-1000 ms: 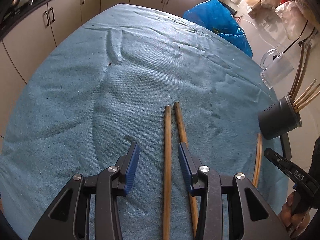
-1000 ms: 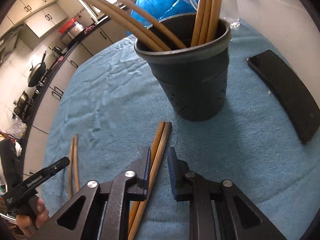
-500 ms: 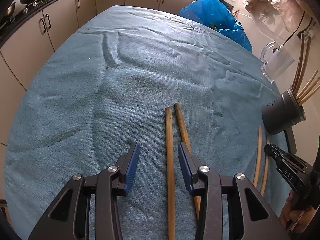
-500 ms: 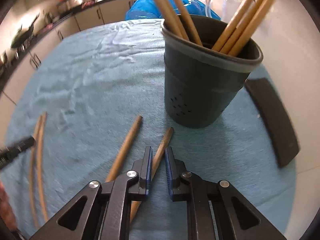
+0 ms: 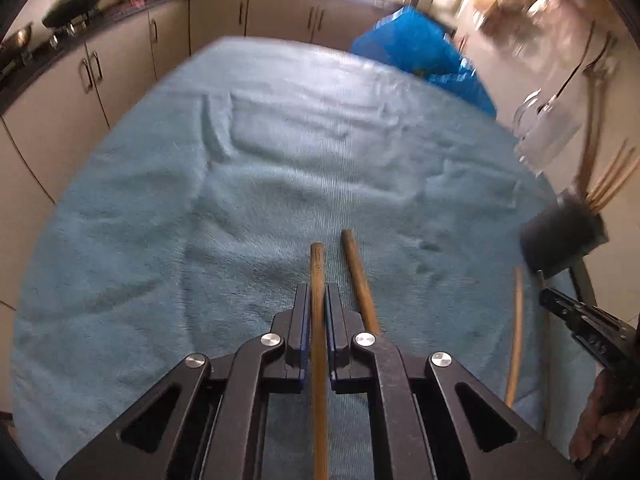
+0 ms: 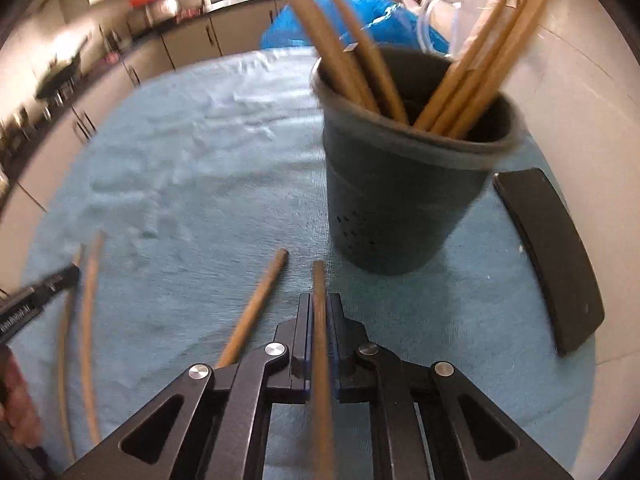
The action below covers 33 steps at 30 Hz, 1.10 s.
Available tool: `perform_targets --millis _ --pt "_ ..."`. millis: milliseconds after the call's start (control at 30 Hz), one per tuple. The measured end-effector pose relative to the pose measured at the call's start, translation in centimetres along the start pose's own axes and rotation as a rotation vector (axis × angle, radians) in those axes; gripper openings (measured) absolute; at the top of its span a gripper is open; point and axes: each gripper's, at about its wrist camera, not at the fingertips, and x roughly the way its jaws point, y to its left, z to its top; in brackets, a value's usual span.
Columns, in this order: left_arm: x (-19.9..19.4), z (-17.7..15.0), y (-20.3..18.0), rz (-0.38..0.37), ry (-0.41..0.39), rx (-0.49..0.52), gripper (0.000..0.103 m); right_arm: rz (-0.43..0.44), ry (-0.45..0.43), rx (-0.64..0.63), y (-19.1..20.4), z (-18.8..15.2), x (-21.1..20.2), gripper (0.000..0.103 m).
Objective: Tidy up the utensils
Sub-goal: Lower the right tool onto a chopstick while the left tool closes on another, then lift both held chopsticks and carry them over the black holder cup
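Note:
In the left wrist view my left gripper [image 5: 318,294] has its jaws closing, and both pads press on a wooden stick [image 5: 317,264] that lies on the blue towel [image 5: 200,220]. A second stick [image 5: 360,280] lies loose just to its right. In the right wrist view my right gripper [image 6: 319,302] also has its jaws closing, pressed on another wooden stick [image 6: 319,278]. Its twin [image 6: 256,304] lies loose to the left. The dark utensil holder [image 6: 400,200] stands just beyond, upright, with several long wooden utensils in it.
A flat black object [image 6: 556,256] lies right of the holder, near the wall. A clear glass mug [image 5: 548,140] and a blue plastic bag [image 5: 424,56] sit at the table's far right. Kitchen cabinets [image 5: 100,80] run along the far and left sides.
Both grippers went from open around their sticks to closed on one stick each. The right gripper's pair of sticks split apart, one left lying to the left.

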Motion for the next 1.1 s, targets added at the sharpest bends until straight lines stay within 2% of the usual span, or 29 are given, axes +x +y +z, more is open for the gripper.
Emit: perform_targets --millis 100,200,300,400,633,1100 --pt "-3.1 -0.2 -0.2 -0.042 -0.081 -0.006 0.007 0.102 -0.118 0.034 -0.6 -0.4 -3.4 0.007" --pt "-6.8 -0.4 -1.2 -0.046 -0.189 0.017 0.007 0.171 -0.277 0.042 -0.6 -1.2 -7.8 0.007" --pt "-10.0 -0.7 -2.1 -0.062 -0.269 0.034 0.007 0.217 -0.413 0.042 -0.7 -2.7 -11.6 0.007" --pt "-12.0 -0.8 -2.8 -0.077 -0.312 0.054 0.007 0.231 -0.502 0.048 -0.9 -4.1 -13.7 0.007" --pt "-14.3 -1.7 -3.8 -0.099 -0.33 0.086 0.007 0.266 -0.556 0.094 -1.4 -6.0 -15.2 0.007" --pt "-16.5 -2.9 -5.0 -0.121 -0.362 0.117 0.007 0.247 -0.644 0.079 -0.2 -7.8 -18.4 0.007"
